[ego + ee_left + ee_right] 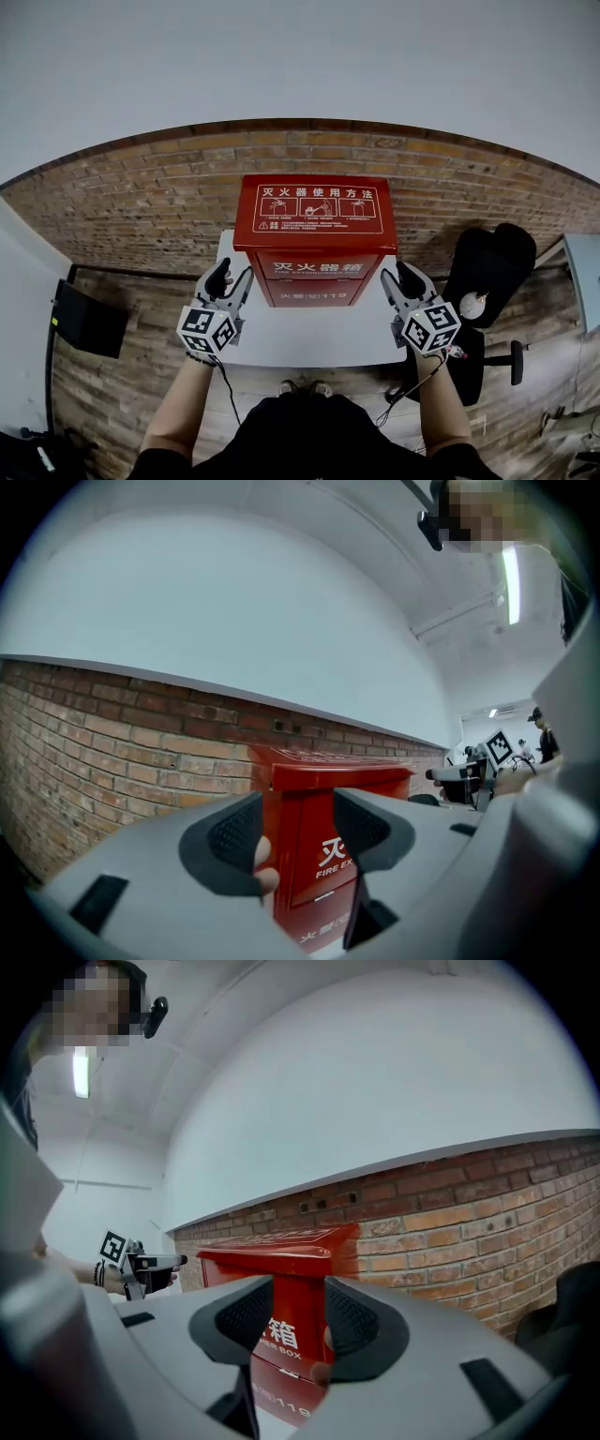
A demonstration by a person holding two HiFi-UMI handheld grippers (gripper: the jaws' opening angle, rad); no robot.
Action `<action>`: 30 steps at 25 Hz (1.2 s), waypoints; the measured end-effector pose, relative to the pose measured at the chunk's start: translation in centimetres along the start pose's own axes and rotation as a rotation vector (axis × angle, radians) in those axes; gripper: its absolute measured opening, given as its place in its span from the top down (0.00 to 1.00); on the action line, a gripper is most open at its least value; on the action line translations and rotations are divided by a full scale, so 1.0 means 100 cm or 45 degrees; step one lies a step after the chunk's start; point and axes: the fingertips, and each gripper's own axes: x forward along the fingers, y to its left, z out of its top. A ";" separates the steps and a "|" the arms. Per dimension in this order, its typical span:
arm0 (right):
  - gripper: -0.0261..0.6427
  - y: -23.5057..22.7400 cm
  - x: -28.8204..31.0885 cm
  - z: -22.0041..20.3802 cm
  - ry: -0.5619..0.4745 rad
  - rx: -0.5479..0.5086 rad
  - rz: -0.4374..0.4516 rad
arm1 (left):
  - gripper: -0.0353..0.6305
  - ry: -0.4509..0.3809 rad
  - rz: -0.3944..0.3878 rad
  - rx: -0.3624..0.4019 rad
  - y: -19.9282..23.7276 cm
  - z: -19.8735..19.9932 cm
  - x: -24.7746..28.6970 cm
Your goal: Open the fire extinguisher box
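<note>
Two grippers, both released. Left gripper (232, 274): jaws apart, nothing clamped. Right gripper (397, 274): the same. Each hangs just beside a lower front corner of the box (314, 220), one on either side; the head view does not show whether they touch it. In each gripper view a vertical edge of the box stands in the gap, beyond the pads.

Box: red, upright on the white table (309, 342), lid down, brick wall (141, 202) behind. From above, the lid's overhang hides the upper front. The jaws cover part of the front print and the base. A black chair (492, 262) stands right of the table, partly behind the right gripper.
</note>
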 end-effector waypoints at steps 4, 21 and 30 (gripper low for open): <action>0.68 -0.012 0.012 0.006 0.005 -0.007 0.006 | 0.49 0.009 -0.031 0.007 0.013 0.006 0.017; 0.72 -0.017 0.025 0.027 -0.045 -0.049 0.056 | 0.50 -0.136 -0.188 0.076 0.003 0.033 0.031; 0.71 -0.019 0.036 0.121 -0.199 -0.028 0.180 | 0.50 -0.209 -0.217 0.192 0.004 0.115 0.050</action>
